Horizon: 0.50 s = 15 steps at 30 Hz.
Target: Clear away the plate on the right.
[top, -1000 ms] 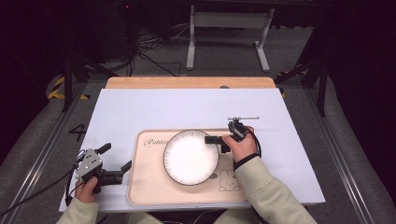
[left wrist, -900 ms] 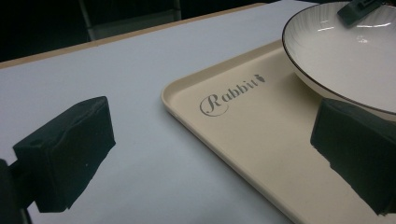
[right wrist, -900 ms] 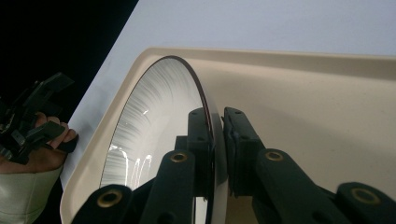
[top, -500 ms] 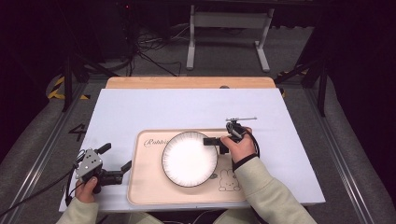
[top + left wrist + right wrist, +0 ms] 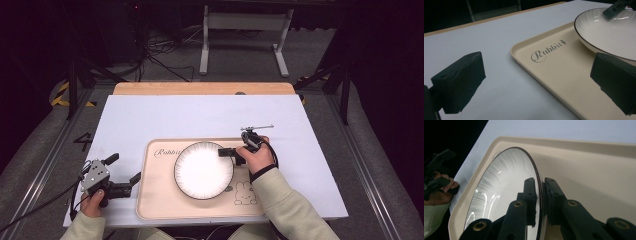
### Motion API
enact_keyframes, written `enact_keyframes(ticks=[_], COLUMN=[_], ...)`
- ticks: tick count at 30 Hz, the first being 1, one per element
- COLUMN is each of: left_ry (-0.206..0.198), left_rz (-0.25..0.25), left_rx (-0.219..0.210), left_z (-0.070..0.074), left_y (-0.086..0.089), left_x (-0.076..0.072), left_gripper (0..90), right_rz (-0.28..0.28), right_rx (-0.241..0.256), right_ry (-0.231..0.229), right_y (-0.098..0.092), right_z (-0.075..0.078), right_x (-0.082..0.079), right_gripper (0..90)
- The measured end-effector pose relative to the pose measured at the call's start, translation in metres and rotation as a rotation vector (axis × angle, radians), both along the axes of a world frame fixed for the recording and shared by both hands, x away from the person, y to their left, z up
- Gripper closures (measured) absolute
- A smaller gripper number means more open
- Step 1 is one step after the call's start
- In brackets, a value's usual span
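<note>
White tabletop (image 5: pixel 165 115): right gripper (image 5: pixel 541 192) clamps round white dark-rimmed ceramic plate (image 5: pixel 203 170), rim partly hidden by jaws; left gripper (image 5: pixel 120 175) jaws apart beside beige plastic tray (image 5: pixel 155 200).

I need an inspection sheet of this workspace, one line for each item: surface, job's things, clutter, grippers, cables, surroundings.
Surface: white table, wooden strip at the far edge.
Job's things: white plate with a dark rim on the beige tray printed "Rabbit".
Clutter: nothing seen.
Grippers: right gripper clamps the plate's rim; left gripper open beside the tray, holding nothing.
Cables: one cable trails from the left gripper; more lie on the floor behind.
Surroundings: dark room, grey floor, metal stand beyond the table.
</note>
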State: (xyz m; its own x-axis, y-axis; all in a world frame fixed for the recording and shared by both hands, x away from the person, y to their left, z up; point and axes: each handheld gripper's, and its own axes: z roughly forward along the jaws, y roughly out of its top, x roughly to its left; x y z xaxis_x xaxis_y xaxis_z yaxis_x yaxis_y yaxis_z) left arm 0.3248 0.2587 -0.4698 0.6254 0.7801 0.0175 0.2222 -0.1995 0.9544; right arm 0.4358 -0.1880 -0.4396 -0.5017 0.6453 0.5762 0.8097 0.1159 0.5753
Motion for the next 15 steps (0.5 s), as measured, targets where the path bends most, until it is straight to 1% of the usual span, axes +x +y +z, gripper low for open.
enact_keyframes(ticks=[2, 3, 7, 11, 12, 14, 15], left_ry=[0.0, 0.0, 0.0, 0.0, 0.0, 0.0, 0.0], left_rz=[0.0, 0.0, 0.0, -0.002, -0.002, -0.003, -0.003], left_rx=[0.0, 0.0, 0.0, 0.002, 0.002, 0.003, 0.003], left_z=[0.0, 0.0, 0.0, 0.0001, 0.0001, 0.0001, 0.0001], left_y=[0.0, 0.0, 0.0, 0.0002, 0.0002, 0.0003, 0.0003], left_x=[0.0, 0.0, 0.0, -0.0001, -0.0001, -0.0001, -0.0001], left_gripper=[0.2, 0.2, 0.2, 0.2, 0.2, 0.2, 0.2], right_rz=[0.0, 0.001, 0.004, 0.01, 0.01, 0.017, 0.019], right_rx=[-0.003, -0.019, -0.033, -0.048, -0.048, -0.07, -0.072], right_ry=[-0.001, -0.003, -0.005, -0.014, -0.014, -0.02, -0.03], right_y=[0.0002, 0.0008, 0.0011, 0.0023, 0.0023, 0.0029, 0.003], right_z=[-0.0002, -0.0013, -0.0026, -0.0029, -0.0029, -0.0059, -0.007], right_x=[0.0001, 0.0003, 0.0005, 0.0005, 0.0005, 0.0011, 0.0014], right_gripper=[77.8, 75.8, 74.1, 68.3, 68.3, 64.5, 64.0])
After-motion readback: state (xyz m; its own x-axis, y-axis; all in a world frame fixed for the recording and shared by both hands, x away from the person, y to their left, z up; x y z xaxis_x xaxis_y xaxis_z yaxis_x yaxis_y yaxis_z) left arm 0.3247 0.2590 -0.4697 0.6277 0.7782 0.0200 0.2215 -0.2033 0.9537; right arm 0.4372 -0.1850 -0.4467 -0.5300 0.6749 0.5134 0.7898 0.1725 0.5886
